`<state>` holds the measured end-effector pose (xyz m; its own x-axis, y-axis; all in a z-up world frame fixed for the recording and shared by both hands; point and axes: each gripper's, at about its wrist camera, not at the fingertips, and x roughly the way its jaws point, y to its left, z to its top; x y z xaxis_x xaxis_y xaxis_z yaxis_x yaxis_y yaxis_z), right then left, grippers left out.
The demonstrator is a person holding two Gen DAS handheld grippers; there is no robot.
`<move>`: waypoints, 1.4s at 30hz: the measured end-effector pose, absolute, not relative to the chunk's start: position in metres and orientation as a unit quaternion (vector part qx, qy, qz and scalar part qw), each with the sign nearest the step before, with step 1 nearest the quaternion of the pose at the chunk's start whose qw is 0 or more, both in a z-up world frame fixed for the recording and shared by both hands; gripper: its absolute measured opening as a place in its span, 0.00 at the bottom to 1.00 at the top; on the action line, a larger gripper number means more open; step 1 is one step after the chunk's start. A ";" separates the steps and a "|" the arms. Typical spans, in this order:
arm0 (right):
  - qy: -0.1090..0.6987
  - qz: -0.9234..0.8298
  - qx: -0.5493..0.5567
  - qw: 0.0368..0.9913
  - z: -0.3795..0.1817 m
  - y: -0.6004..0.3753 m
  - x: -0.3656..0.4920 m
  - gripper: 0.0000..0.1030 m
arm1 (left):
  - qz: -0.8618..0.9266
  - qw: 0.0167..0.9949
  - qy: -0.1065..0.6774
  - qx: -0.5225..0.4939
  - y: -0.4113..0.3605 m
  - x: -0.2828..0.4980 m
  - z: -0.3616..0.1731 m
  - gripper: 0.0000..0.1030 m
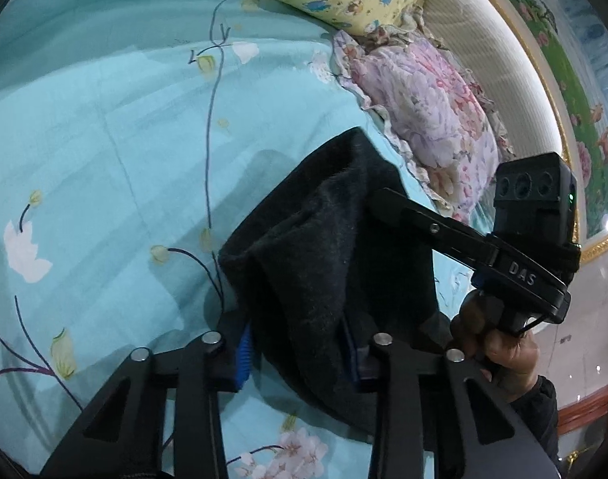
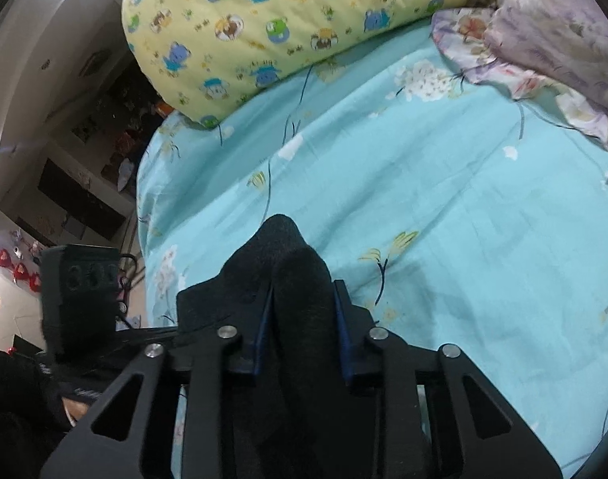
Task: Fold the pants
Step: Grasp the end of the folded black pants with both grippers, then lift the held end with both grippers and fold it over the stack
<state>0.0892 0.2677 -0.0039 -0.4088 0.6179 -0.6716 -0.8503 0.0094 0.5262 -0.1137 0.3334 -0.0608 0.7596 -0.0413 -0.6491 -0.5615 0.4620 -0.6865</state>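
Observation:
The dark, fuzzy pants [image 1: 323, 247] are bunched up above a turquoise flowered bed sheet [image 1: 104, 139]. My left gripper [image 1: 300, 355] is shut on a thick fold of them, its blue pads pressing on both sides. In the same view one of the right gripper's fingers [image 1: 407, 211] reaches into the cloth from the right, with a hand [image 1: 499, 343] on the grip. In the right wrist view my right gripper [image 2: 302, 331] is shut on another wad of the pants [image 2: 288, 247], which stands up between the jaws. The left gripper's body [image 2: 80, 291] shows at the left edge.
A yellow cartoon-print quilt [image 2: 284, 20] lies at the far side of the bed. A pink and purple floral pillow [image 1: 423, 103] rests against the padded headboard [image 1: 483, 60]. The bed's edge drops off at the left in the right wrist view, with dark shelves [image 2: 76, 183] beyond.

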 end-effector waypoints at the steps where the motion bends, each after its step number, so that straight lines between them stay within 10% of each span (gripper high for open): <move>1: 0.470 0.694 -0.118 0.532 0.000 0.264 0.089 0.27 | 0.160 0.801 0.304 -0.490 0.333 -0.114 -0.058 0.30; 42: 0.371 0.619 0.074 0.688 0.087 -0.010 0.137 0.25 | -0.031 0.905 0.303 -0.298 0.127 -0.034 0.085 0.27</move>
<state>0.1366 -0.0099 0.0865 -0.0426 0.9072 -0.4186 -0.7970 0.2218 0.5617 -0.0341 0.1265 0.0852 0.8148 -0.2376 -0.5288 -0.1237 0.8199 -0.5590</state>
